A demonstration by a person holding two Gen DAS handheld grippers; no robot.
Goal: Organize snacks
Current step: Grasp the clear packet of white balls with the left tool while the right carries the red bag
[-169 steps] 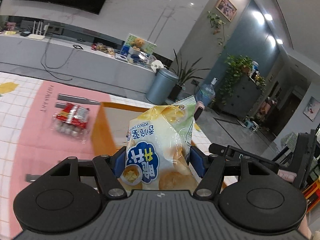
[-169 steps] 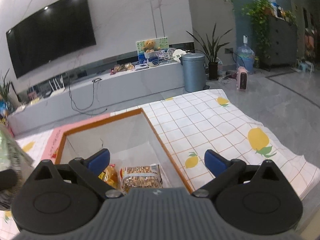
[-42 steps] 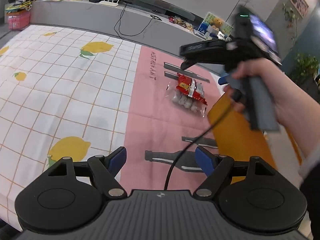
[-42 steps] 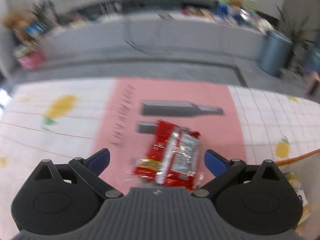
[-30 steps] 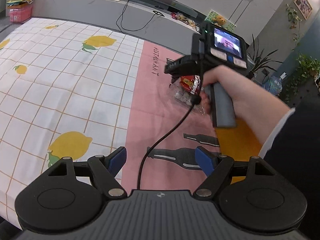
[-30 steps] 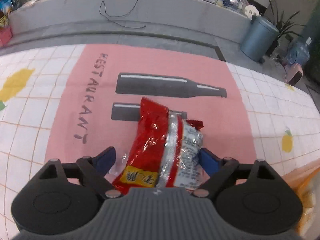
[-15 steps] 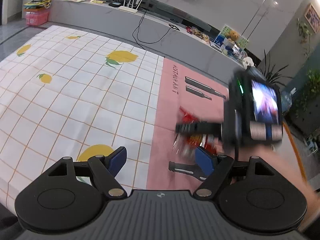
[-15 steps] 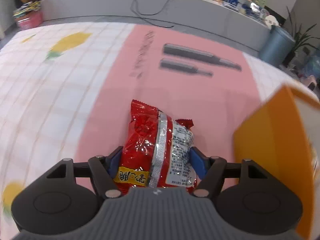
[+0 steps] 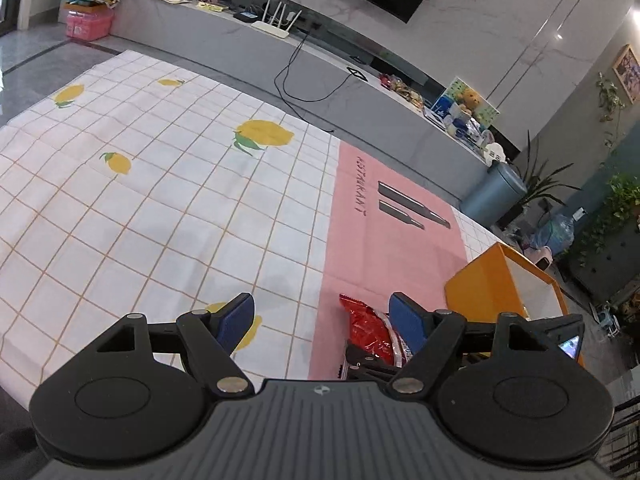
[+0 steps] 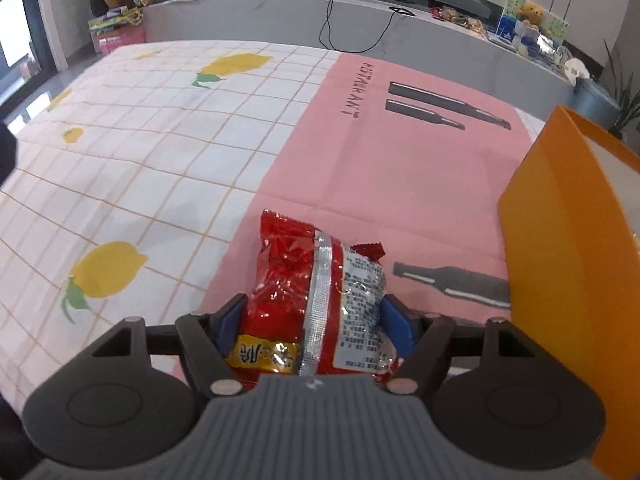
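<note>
A red foil snack bag (image 10: 316,280) sits between the blue pads of my right gripper (image 10: 315,312), which touch both its sides and hold it off the tablecloth; the jaws are opening slightly. Just to the right of it stands the orange box (image 10: 568,240), its open top facing up. In the left wrist view my left gripper (image 9: 322,308) hovers open over the cloth with nothing between its fingers. The same red bag (image 9: 366,332) shows beyond its right pad, with the orange box (image 9: 484,284) further right.
A lemon-print checked tablecloth (image 9: 160,200) with a pink panel (image 10: 400,168) covers the table. Beyond it runs a long grey TV bench (image 9: 280,52) with a router, cables and small items. A grey bin (image 9: 496,196) and plants stand at the far right.
My right gripper has closed around the red bag and carried it from the middle of the pink panel toward the near side by the orange box. The left gripper drew back, still open.
</note>
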